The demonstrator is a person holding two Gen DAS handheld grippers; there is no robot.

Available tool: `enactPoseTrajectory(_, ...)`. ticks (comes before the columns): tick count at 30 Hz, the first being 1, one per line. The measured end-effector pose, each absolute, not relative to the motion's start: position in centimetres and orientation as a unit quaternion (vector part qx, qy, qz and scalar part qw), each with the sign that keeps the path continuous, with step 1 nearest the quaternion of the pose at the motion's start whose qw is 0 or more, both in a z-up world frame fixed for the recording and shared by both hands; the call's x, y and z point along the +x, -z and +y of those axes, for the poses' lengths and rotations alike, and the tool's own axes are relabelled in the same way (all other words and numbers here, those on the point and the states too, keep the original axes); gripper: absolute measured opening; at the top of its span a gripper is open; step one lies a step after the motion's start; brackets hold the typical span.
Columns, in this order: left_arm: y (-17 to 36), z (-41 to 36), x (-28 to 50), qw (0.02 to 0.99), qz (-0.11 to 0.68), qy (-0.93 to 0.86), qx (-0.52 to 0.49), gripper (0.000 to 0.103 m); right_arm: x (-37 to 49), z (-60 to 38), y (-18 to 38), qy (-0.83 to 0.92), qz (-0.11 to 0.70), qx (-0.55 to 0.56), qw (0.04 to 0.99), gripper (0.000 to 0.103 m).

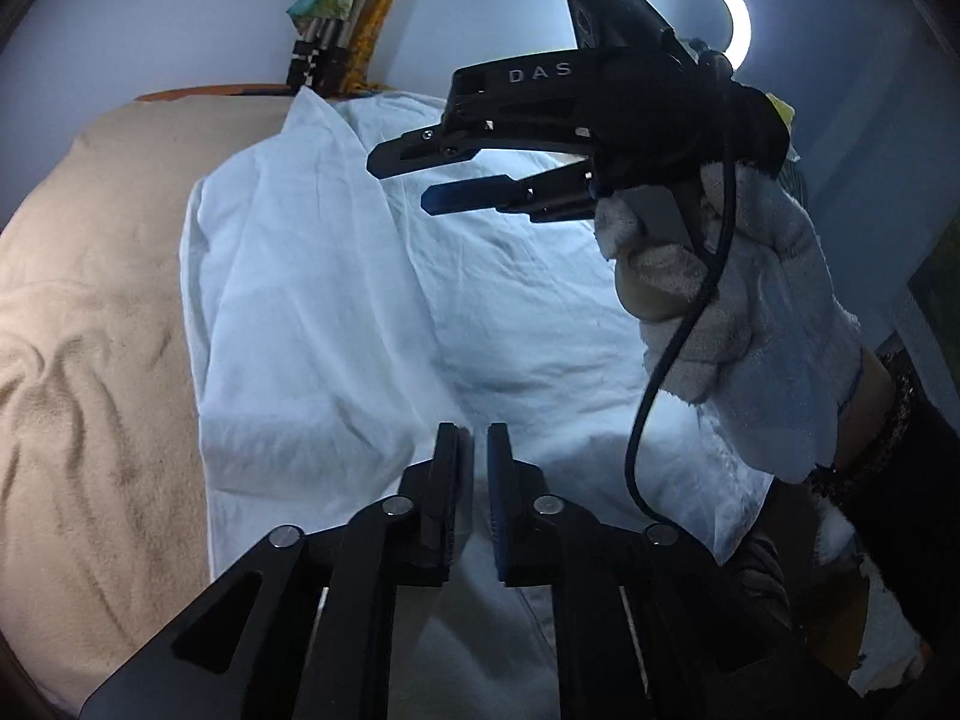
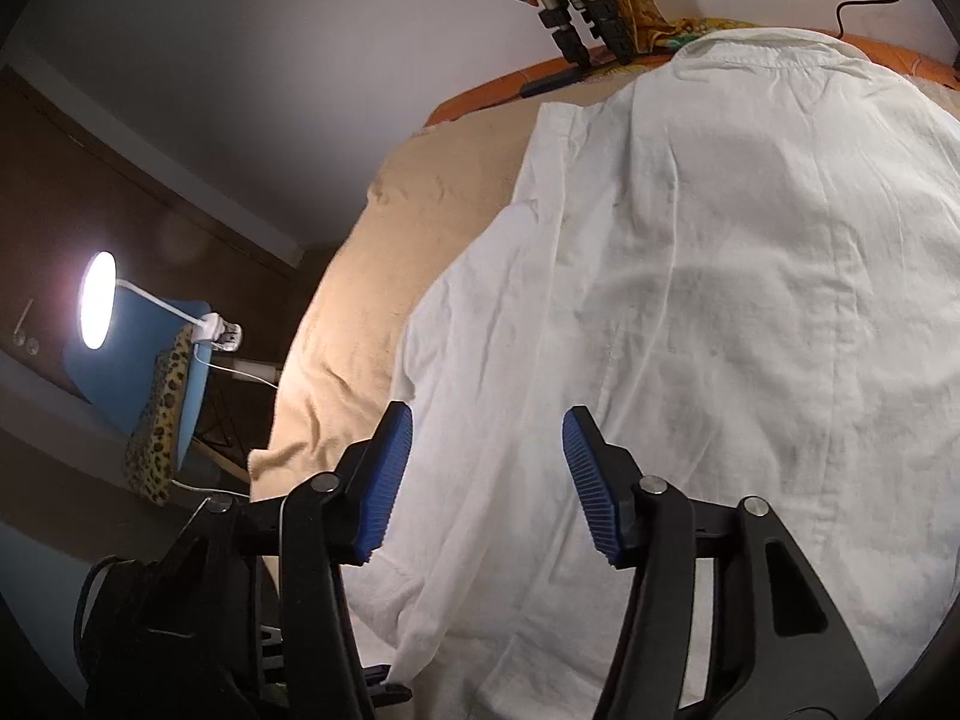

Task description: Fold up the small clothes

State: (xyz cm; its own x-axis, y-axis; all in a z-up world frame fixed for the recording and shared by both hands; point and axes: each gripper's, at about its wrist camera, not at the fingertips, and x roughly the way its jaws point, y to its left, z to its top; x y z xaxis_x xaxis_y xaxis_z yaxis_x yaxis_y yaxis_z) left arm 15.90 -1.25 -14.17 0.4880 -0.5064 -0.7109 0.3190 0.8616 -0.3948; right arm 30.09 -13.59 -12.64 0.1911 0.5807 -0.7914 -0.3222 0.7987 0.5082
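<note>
A white shirt (image 2: pixel 720 276) is spread over a beige blanket (image 1: pixel 90 300), filling the centre and right of the right wrist view, with its collar at the upper right of the frame. In the left wrist view the left gripper (image 1: pixel 480 498) is seen at the bottom centre, above the shirt; only a narrow slit is left between its fingers (image 1: pixel 447 480), and nothing is held in it. In the right wrist view the right gripper (image 2: pixel 487 480) is seen at the bottom centre, its blue pads (image 2: pixel 384 480) set clearly apart with bare shirt cloth showing in the gap; whether the cloth is touched cannot be told, and nothing is pinched. The same gripper is seen from the side at the upper right of the left wrist view, held in a gloved hand (image 1: pixel 738 312), its fingers parted over the shirt. A ring light (image 1: pixel 684 6) is seen at the top right there, and a lamp (image 2: pixel 99 300) at the left of the right wrist view.
</note>
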Motion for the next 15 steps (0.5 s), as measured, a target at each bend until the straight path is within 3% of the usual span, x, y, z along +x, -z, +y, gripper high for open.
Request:
enactPoseTrajectory(4,12.6,0.3,13.2,0.867,0.427,0.239,-0.092,0.015,29.6,-13.7,13.6,-0.292,0.567,0.076,0.767,0.045)
enactPoseTrajectory(8,11.3,3.7,9.4,0.886,0.409,0.198,-0.088,0.035,28.7,-13.9,13.3,-0.290,0.562,0.057,0.772,0.045)
enactPoseTrajectory(15,13.9,8.9,7.7,0.883,0.434,0.123,-0.134,0.035,25.6,-13.7,12.5,-0.311,0.562,0.049,0.765,0.045)
